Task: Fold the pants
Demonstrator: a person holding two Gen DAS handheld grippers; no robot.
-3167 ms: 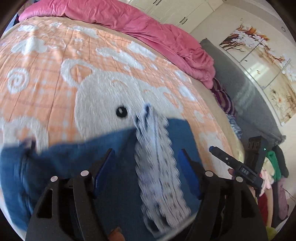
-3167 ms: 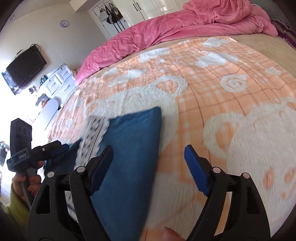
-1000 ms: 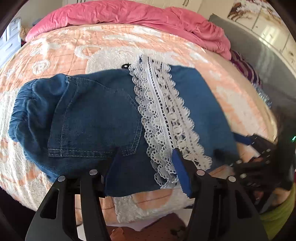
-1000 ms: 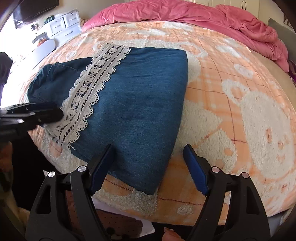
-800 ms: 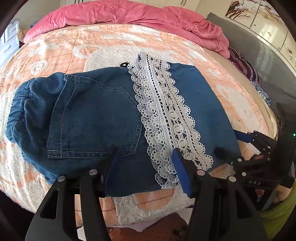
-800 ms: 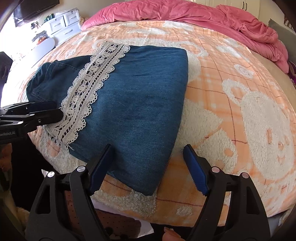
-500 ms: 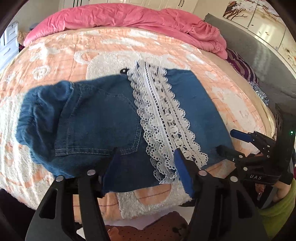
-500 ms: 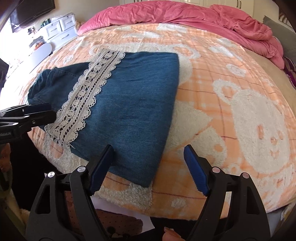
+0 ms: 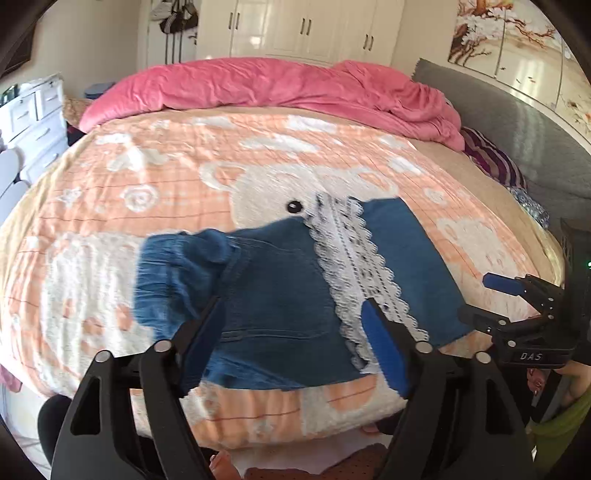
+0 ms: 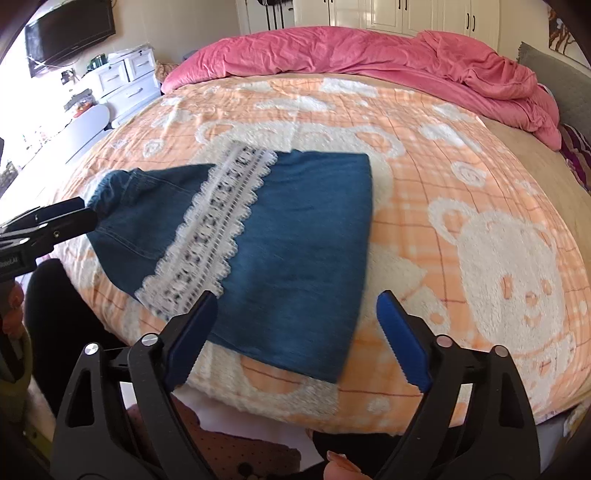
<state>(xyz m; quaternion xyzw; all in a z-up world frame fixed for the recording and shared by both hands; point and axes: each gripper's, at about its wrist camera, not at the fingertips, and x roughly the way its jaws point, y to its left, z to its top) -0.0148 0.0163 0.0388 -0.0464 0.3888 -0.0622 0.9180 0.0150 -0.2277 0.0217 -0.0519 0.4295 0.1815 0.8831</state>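
Note:
The blue denim pants (image 9: 273, 291) lie folded near the front edge of the bed, with a white lace band (image 9: 358, 266) across them. They also show in the right wrist view (image 10: 295, 236), with the lace (image 10: 218, 221) on their left half. My left gripper (image 9: 295, 343) is open and empty, above the pants' near edge. My right gripper (image 10: 295, 332) is open and empty, above the near right corner of the pants. Each gripper shows in the other's view: the right one (image 9: 517, 306) and the left one (image 10: 48, 225).
The bed has an orange blanket with white bears (image 10: 498, 266). A bunched pink duvet (image 9: 266, 88) lies at the far end. A grey headboard (image 9: 517, 129) stands on the right, white drawers (image 10: 125, 85) and a wall TV (image 10: 70, 29) on the left.
Both grippers have pulled back and up from the bed, so the pants look smaller and farther away. The pants lie as they did.

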